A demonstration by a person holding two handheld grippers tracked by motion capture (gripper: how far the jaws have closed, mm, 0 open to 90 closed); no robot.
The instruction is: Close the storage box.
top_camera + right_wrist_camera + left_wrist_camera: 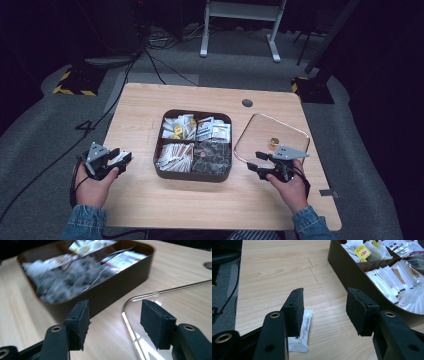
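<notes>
Left gripper (324, 312) gapes above a sachet (302, 333), apparently just released; right gripper (113, 323), jaws parted and empty, approaches the lid (175, 305) to grasp it.

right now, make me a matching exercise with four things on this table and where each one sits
Things:
1. white sachet
2. clear lid
3. brown tray
4. yellow-tagged packets

Places:
a. middle of the table
b. tray's far left compartment
c. on the table by the left gripper's jaw
d. right of the tray, in front of the right gripper

Pairs: 1-c, 2-d, 3-a, 4-b
</notes>
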